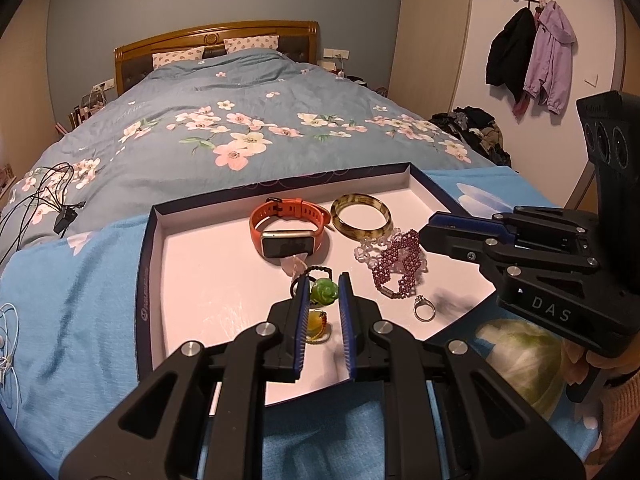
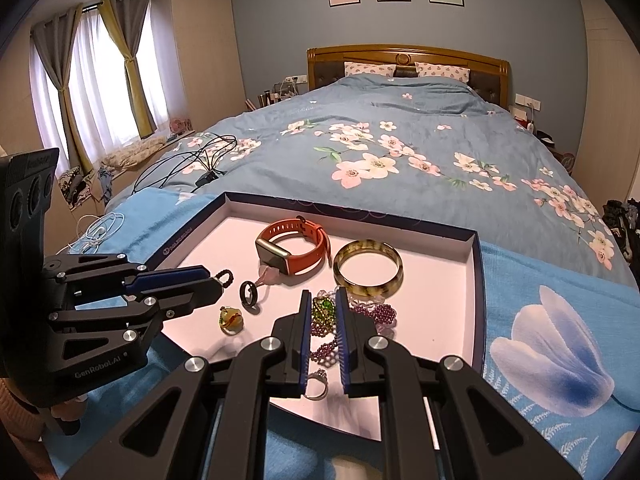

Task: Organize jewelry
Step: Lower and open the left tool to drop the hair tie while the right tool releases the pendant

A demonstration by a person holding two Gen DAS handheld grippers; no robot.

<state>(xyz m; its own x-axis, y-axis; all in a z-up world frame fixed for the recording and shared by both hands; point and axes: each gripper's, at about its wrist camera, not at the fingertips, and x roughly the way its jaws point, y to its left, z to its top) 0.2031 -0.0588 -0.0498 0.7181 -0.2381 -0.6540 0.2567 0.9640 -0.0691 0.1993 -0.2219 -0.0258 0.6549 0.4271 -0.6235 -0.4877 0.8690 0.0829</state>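
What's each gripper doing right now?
Left gripper: closed on the green rose pendant.
Right gripper: closed, apparently on a green beaded piece.

White letters reading "DAS" stand on the black body of the right gripper (image 1: pixel 434 232). "GenRobot.AI" is printed pale along the lower edge of the left gripper (image 2: pixel 216 278) body. The dark tray wall (image 1: pixel 141 300) carries a small logo and lettering, too small and blurred to read.
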